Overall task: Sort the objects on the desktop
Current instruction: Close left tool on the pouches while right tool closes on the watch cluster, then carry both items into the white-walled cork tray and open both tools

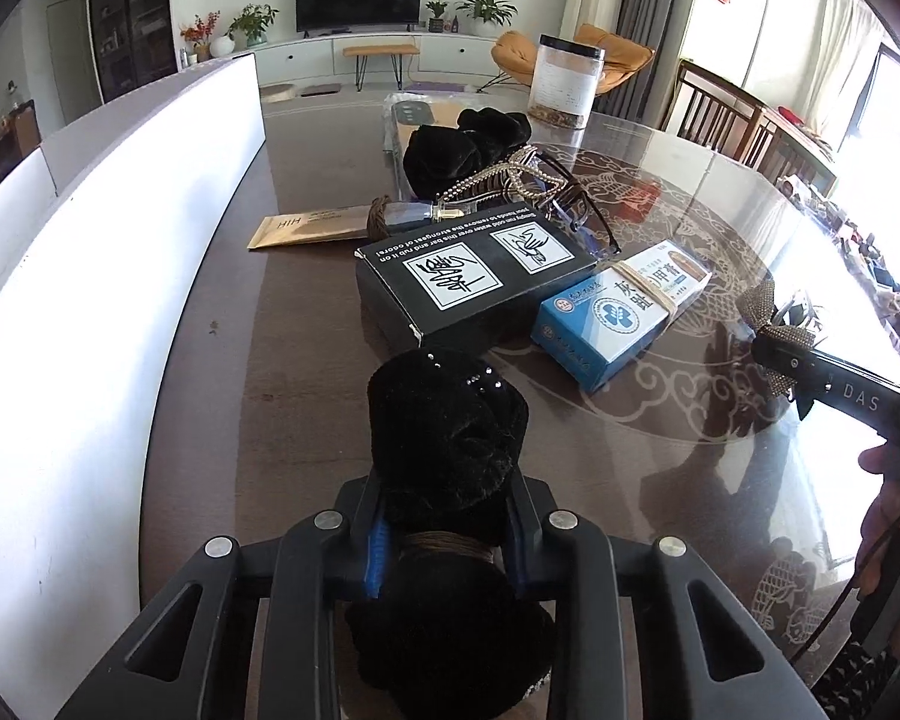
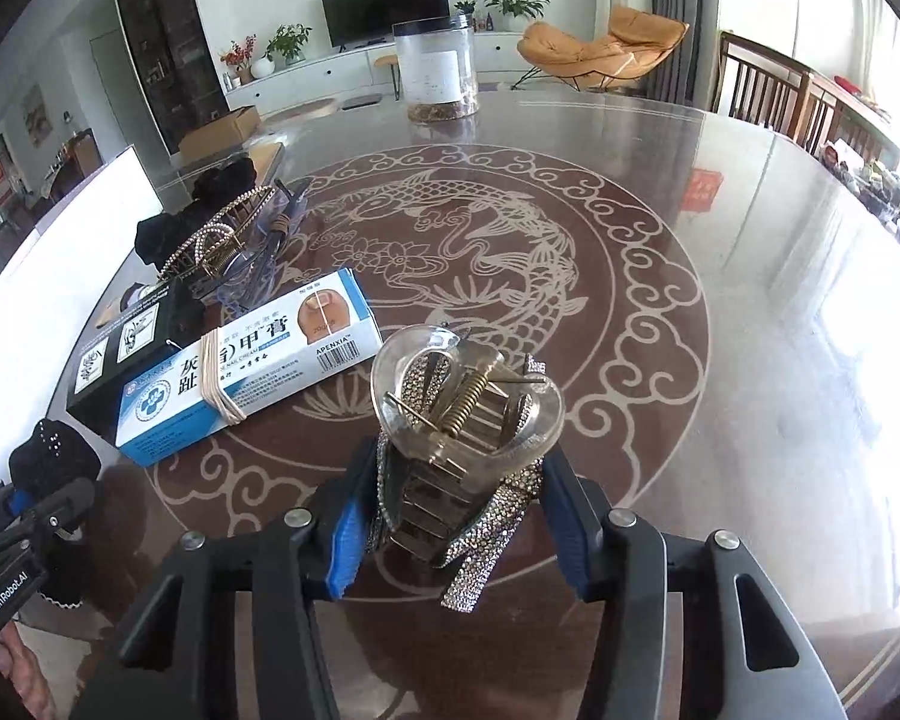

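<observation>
Left gripper (image 1: 447, 531) jaws clamped on black velvet hair bow (image 1: 447, 450), held just above tabletop (image 1: 222, 360). Right gripper (image 2: 459, 531) jaws pinched on rhinestone hair claw clip (image 2: 468, 420), also off the surface. Beyond: black cardboard box (image 1: 474, 282) touching blue-white nail cream box (image 1: 621, 312) with rubber band. Farther: eyeglasses (image 1: 570, 204), beaded hair clip (image 2: 222, 240), black scrunchie (image 1: 468, 144), kraft packet (image 1: 312, 228). Farthest: clear plastic jar (image 1: 567, 81).

"APENXIA" and "NAIL CREAM" on blue nail cream box (image 2: 240, 372), "GenRobot.AI" on left gripper (image 2: 6, 600) beside it, "DAS" on right gripper (image 1: 858, 387)
</observation>
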The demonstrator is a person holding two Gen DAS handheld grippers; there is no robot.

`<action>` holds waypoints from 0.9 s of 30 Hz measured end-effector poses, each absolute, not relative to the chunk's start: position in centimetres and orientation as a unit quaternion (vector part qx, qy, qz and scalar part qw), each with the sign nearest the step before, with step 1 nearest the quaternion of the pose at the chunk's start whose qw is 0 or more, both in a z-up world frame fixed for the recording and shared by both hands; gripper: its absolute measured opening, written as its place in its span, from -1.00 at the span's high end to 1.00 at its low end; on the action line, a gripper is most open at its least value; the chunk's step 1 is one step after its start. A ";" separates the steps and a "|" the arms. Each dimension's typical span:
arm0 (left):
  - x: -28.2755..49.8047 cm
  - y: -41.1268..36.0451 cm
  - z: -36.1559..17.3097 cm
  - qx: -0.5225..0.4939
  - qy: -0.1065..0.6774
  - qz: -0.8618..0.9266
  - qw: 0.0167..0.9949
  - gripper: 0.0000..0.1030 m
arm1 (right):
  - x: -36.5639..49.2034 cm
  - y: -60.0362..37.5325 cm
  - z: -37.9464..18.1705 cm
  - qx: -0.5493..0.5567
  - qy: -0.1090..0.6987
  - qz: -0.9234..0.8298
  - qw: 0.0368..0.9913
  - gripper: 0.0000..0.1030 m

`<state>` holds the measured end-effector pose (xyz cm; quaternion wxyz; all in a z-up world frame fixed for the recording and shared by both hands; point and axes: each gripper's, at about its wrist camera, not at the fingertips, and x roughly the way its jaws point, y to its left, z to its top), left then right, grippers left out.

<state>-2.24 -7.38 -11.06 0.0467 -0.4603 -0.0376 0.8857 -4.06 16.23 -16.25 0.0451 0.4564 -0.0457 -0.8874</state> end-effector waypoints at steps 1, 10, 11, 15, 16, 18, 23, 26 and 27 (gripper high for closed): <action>-1.7 -7.5 -10.4 -0.455 -0.045 0.888 0.053 0.43 | -3.8 16.4 -15.5 0.453 -0.053 -0.889 0.049 -0.01; 2.8 -13.8 0.3 -0.395 -0.092 0.911 0.068 0.43 | -0.4 11.6 -9.3 0.409 -0.035 -0.900 0.144 -0.01; 3.3 -15.4 1.4 -0.389 -0.089 0.916 0.051 0.43 | 0.0 9.8 -8.7 0.403 -0.027 -0.899 0.166 -0.01; 4.4 -23.0 2.9 -0.388 -0.071 0.918 -0.041 0.43 | 2.0 0.7 -5.3 0.368 -0.001 -0.887 0.278 -0.01; 4.4 -24.9 2.6 -0.397 -0.068 0.913 -0.068 0.43 | 2.5 -1.9 -4.6 0.361 0.005 -0.881 0.307 -0.01; 4.1 -28.5 1.4 -0.418 -0.078 0.899 -0.102 0.43 | 3.7 -7.3 -3.4 0.345 0.019 -0.864 0.366 -0.01; 3.0 -33.7 -2.3 -0.451 -0.076 0.875 -0.159 0.43 | 5.8 -18.7 -4.0 0.329 0.084 -0.829 0.444 -0.01; 2.6 -35.3 -3.7 -0.460 -0.084 0.866 -0.178 0.39 | 5.5 -22.2 -6.6 0.361 0.095 -0.814 0.445 -0.01; 2.5 -35.6 -4.1 -0.466 -0.085 0.861 -0.186 0.34 | 5.3 -23.0 -7.4 0.369 0.101 -0.810 0.445 -0.01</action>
